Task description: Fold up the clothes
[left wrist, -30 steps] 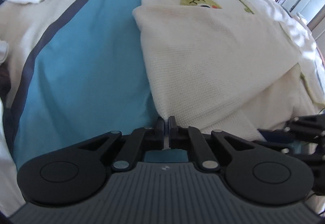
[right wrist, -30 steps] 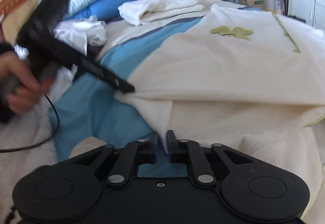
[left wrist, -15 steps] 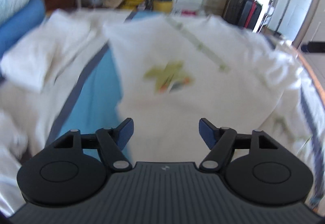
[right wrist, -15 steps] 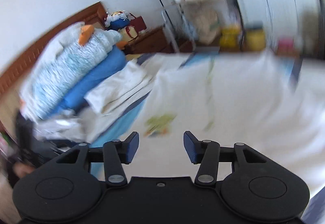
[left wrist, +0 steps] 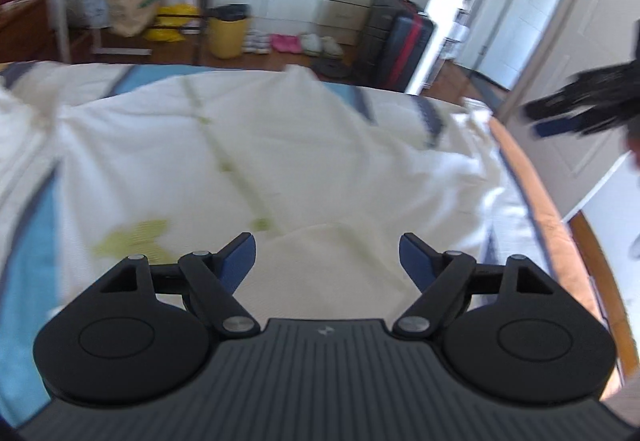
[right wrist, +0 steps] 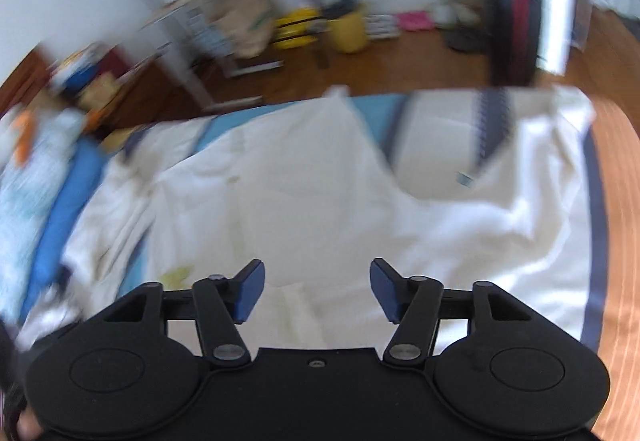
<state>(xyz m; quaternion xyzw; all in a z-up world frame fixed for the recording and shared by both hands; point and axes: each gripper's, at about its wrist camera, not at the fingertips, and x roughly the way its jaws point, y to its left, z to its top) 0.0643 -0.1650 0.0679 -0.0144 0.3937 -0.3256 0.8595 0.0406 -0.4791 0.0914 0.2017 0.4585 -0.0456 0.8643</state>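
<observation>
Presumably the soft, light cream garment (left wrist: 280, 161) is best pinched at its hem, since the left gripper (left wrist: 327, 255) and right gripper (right wrist: 317, 289) are held wide apart, empty.

A bed (right wrist: 612, 225) with a curved wooden footboard carries a blue-and-cream striped cover (left wrist: 24, 241). A cream garment (left wrist: 280, 145) with a green applique lies spread flat across the cover's middle. Beyond the garment's left edge, bedding in pale and deep blue (right wrist: 48, 193) is piled on the cover; motion blur hides finer detail.
</observation>
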